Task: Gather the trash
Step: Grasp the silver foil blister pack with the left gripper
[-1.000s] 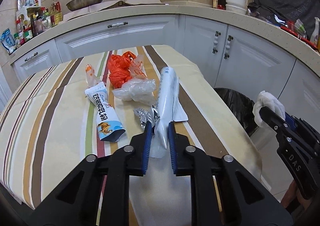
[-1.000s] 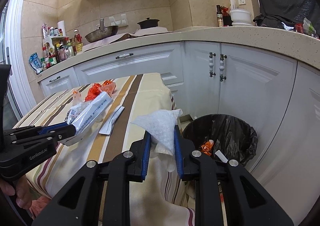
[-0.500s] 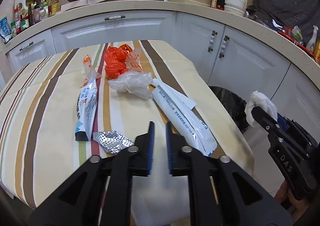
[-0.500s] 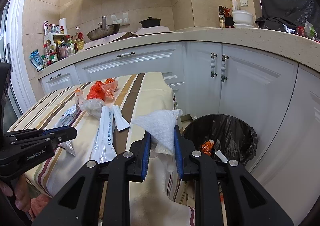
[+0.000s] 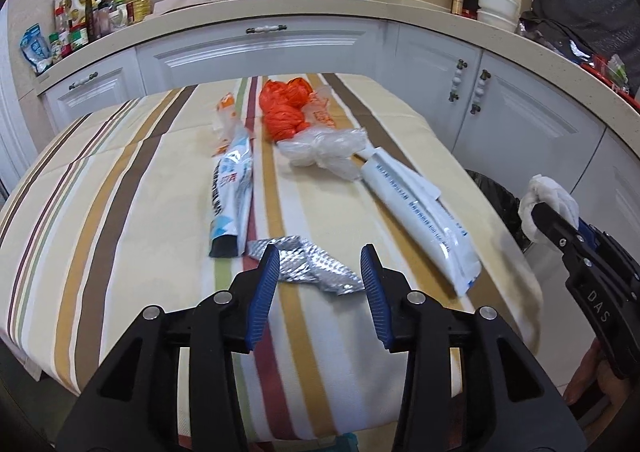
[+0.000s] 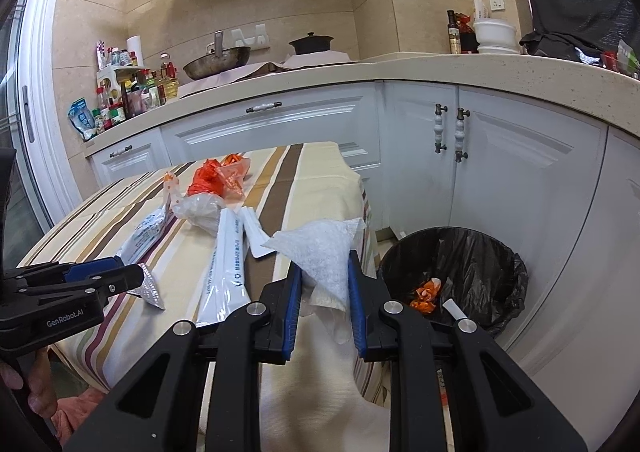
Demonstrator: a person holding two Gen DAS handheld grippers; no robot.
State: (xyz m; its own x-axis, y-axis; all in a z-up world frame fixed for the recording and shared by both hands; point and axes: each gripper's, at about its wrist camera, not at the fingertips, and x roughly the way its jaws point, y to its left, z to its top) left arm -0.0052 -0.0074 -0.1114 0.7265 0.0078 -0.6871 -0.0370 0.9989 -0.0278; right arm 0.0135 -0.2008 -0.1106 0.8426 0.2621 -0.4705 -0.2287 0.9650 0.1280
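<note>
Kitchen cabinets curve behind a striped tabletop (image 5: 132, 212) littered with wrappers, and we start at our own fingers. Our left gripper (image 5: 319, 268) has its fingers spread wide, one on each side of a crumpled foil wrapper (image 5: 310, 264) lying flat on the cloth, not yet pinched. Our right gripper (image 6: 322, 276) has its fingers closed on a white tissue (image 6: 320, 252), held off the table's edge and near, but not over, the black-lined trash bin (image 6: 472, 252) on the floor, which already holds some orange scraps. Moving outward from the foil, a blue-and-white pouch (image 5: 232, 192) lies just beside it, a long white plastic package (image 5: 416, 212) lies to the other side, and farther off sit a clear plastic bag (image 5: 324, 150) and an orange bag (image 5: 284, 108). Several slips seem likely to us. The foil is thin and flat, so the fingers may close above it or skate it along the cloth, or pinch the cloth with it and drag the other pieces. The tissue is light and limp; released short of the bin's rim, it could drift to the floor. The white package sits close to the table's edge and a nudge could tip it off.
</note>
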